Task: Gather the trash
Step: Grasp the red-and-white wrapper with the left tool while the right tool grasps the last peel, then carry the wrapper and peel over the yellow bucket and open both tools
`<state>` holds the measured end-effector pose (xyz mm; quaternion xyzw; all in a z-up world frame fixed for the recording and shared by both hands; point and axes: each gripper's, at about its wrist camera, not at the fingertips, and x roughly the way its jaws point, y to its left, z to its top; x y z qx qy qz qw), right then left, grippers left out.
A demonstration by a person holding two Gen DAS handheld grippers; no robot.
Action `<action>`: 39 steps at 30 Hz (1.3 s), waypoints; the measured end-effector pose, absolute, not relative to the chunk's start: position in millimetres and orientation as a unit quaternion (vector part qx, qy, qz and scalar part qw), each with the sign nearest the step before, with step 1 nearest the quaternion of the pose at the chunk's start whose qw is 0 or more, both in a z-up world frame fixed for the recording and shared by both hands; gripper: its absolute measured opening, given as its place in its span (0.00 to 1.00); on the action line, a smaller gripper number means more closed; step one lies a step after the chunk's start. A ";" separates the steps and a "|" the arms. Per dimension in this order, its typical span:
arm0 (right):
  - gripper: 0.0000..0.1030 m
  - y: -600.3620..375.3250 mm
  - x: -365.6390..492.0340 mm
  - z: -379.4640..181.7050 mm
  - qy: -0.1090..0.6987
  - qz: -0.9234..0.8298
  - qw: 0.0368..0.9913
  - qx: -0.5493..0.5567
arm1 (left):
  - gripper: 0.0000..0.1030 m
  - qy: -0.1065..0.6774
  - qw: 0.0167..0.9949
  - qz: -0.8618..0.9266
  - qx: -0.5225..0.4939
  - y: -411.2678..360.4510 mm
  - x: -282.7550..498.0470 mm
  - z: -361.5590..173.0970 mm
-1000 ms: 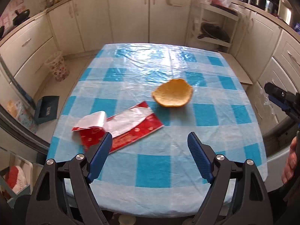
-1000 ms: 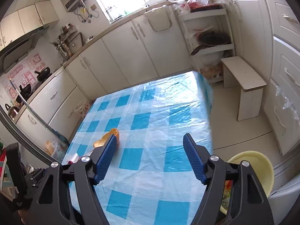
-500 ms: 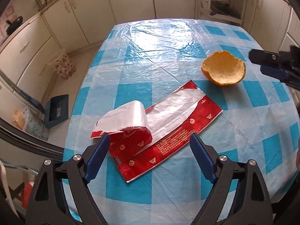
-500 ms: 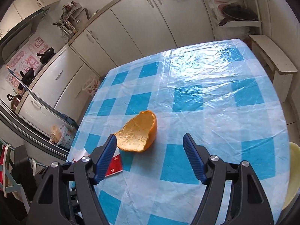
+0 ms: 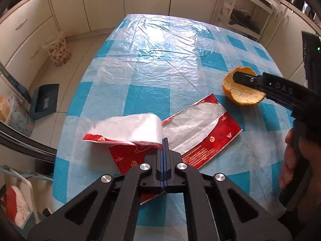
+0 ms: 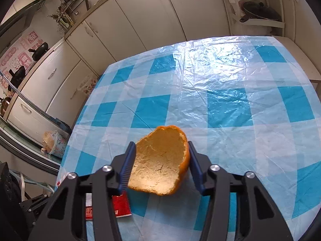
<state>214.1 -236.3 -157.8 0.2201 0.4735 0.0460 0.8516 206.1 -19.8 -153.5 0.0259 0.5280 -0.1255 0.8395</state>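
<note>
bright daylight, glare on tablecloth (image 5: 160, 40), fisheye-warped dark edges

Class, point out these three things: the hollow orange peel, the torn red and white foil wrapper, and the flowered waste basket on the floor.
hollow orange peel (image 6: 160, 166): right wrist view, pale inner pith.
torn red and white foil wrapper (image 5: 202, 118): left wrist view, silvery inside face.
flowered waste basket (image 5: 60, 53): left wrist view, patterned side wall.

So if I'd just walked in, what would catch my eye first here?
Probably the orange peel, a hollow half shell on the blue-checked tablecloth, with the right gripper closing around it. Next, the torn red and white wrapper lying near the table's front edge, where the left gripper is shut on its curled end.
</note>
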 end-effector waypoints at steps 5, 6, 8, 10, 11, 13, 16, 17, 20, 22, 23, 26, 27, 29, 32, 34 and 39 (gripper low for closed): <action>0.12 -242.1 209.3 -154.9 0.469 0.048 0.854 0.217 | 0.00 0.520 0.839 -0.162 -0.021 -16.1 199.7 -139.8; 0.11 -243.4 207.0 -151.4 0.467 0.052 0.856 0.217 | 0.00 0.513 0.840 -0.172 -0.029 -17.1 197.4 -134.8; 0.11 -247.3 200.4 -142.4 0.458 0.057 0.861 0.216 | 0.00 0.500 0.843 -0.194 -0.041 -20.3 192.6 -124.5; 0.11 -252.3 194.3 -133.7 0.449 0.059 0.865 0.217 | 0.00 0.489 0.844 -0.213 -0.050 -24.6 188.2 -116.3; 0.11 -256.6 190.3 -129.0 0.443 0.059 0.867 0.218 | 0.00 0.485 0.845 -0.221 -0.053 -27.2 186.2 -113.0; 0.11 -266.2 181.0 -118.1 0.431 0.057 0.873 0.222 | 0.00 0.477 0.845 -0.235 -0.059 -31.1 182.7 -107.2; 0.11 -281.7 166.4 -103.8 0.414 0.052 0.880 0.226 | 0.00 0.464 0.849 -0.246 -0.058 -38.6 175.8 -99.7; 0.11 -286.7 161.4 -99.7 0.408 0.050 0.883 0.227 | 0.00 0.462 0.850 -0.248 -0.057 -41.2 174.4 -97.6; 0.11 -298.6 147.7 -90.1 0.397 0.043 0.890 0.222 | 0.00 0.455 0.853 -0.250 -0.051 -48.9 171.8 -93.1; 0.11 -305.4 139.3 -85.7 0.392 0.038 0.894 0.216 | 0.00 0.450 0.855 -0.253 -0.045 -54.4 168.8 -89.6; 0.11 -307.5 136.1 -84.7 0.390 0.035 0.895 0.212 | 0.00 0.447 0.857 -0.254 -0.039 -58.2 166.6 -87.8; 0.11 -317.8 126.1 -84.6 0.389 0.027 0.897 0.210 | 0.00 0.437 0.862 -0.255 -0.022 -69.0 160.5 -83.2; 0.11 -322.3 122.2 -85.2 0.389 0.023 0.897 0.211 | 0.00 0.434 0.864 -0.255 -0.016 -72.7 158.2 -81.7; 0.11 -331.0 116.2 -86.6 0.389 0.016 0.896 0.214 | 0.00 0.428 0.867 -0.255 -0.006 -78.4 154.0 -79.1; 0.11 -345.5 108.1 -89.6 0.387 0.002 0.895 0.219 | 0.00 0.419 0.871 -0.259 0.004 -88.4 147.8 -73.9; 0.11 -356.4 100.7 -91.7 0.386 -0.008 0.895 0.223 | 0.00 0.411 0.872 -0.266 0.011 -96.3 142.8 -68.5; 0.11 -385.9 80.3 -94.7 0.382 -0.043 0.895 0.227 | 0.00 0.398 0.868 -0.297 0.012 -119.2 131.9 -54.8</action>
